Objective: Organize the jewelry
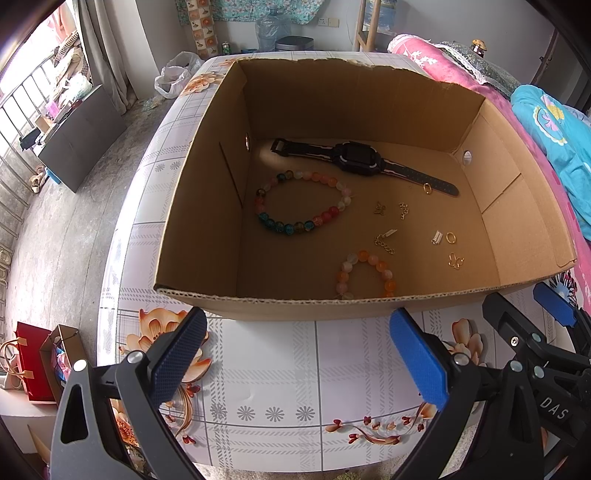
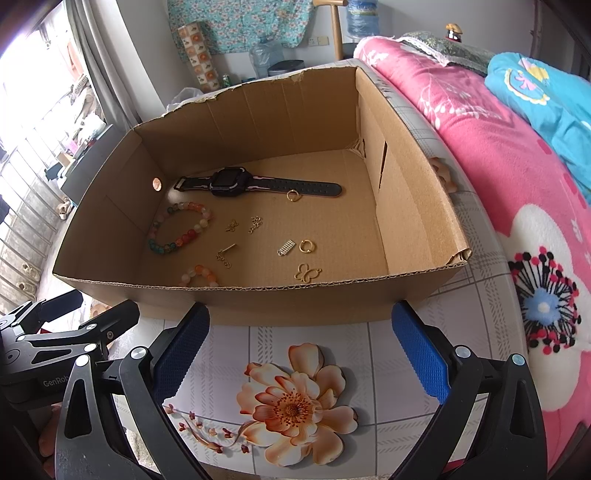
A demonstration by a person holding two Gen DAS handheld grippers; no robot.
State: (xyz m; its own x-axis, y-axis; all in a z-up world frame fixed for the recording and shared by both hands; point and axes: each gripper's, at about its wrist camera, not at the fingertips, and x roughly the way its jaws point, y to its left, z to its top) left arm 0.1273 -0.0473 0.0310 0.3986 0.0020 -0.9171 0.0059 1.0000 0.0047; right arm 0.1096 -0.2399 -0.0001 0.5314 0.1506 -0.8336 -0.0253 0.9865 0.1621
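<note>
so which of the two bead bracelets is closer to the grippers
The smaller orange and white bracelet, lying against the box's near wall. The bigger multicoloured bracelet with blue beads sits further back, near the watch.

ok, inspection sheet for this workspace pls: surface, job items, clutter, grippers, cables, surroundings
Surface: round table with floral plaid cover.
Job's things: open cardboard box holding black smartwatch, multicolour bead bracelet, orange bead bracelet, gold rings and small charms.
Clutter: nothing seen on the table outside the box.
Grippers: left gripper and right gripper before the box, jaws open, empty.
Cables: nothing seen.
Surroundings: pink floral blanket, water jug, barred window.
</note>
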